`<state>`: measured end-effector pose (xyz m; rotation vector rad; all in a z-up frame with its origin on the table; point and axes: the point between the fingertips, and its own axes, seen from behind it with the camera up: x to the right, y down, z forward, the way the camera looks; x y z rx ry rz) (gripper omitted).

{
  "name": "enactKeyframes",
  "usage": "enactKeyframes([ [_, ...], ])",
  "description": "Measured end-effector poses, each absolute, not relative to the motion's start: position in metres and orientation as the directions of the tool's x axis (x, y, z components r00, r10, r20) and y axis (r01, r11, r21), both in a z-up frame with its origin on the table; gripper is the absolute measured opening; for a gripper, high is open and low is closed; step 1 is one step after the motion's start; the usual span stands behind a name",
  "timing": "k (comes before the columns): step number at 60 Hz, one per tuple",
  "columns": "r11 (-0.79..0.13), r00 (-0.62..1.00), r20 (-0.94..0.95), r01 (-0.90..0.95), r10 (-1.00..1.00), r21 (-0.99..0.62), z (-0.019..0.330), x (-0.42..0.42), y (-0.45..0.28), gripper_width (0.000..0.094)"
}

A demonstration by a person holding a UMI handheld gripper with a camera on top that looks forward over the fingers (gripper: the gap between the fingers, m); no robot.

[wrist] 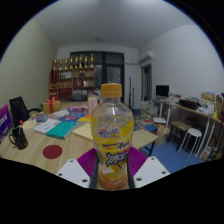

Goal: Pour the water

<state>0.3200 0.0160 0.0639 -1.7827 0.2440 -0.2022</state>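
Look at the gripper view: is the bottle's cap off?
No: the orange cap sits on top of the bottle, which stands upright between the fingers of the claw.

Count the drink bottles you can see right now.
1. An orange-capped juice bottle stands between the gripper jaws, at the near table edge. Clutter farther back on the table could hide others.

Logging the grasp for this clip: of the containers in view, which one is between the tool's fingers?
The orange-capped juice bottle, upright between the tool's fingers. The black mug sits apart on the table, beyond them.
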Motion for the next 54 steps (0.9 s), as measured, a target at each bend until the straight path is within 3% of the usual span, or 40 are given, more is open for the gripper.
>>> enactKeyframes([
  [7,-0.292,0.961,0.051,-0.031,-0.271,-0.956,0.083,0.313,0.018,0.0322],
  [18,-0.313,0.845,0.502,0.433,-0.185,-0.845,0.183,0.247,0.053,0.0287],
  [21,-0.321,0.771,0.620,0.556,-0.146,-0.767,0.214,0.221,0.060,0.0287],
  [28,-0.331,0.459,0.888,0.836,-0.015,-0.438,0.239,0.150,0.093,0.0285],
  [35,-0.292,0.024,0.991,0.956,0.134,0.017,0.205,0.067,0.126,0.0285],
  [44,-0.174,-0.443,0.855,0.851,0.270,0.496,0.175,0.025,0.147,0.0291],
  [54,-0.137,-0.655,0.692,0.689,0.303,0.712,0.167,0.018,0.164,0.0291],
])
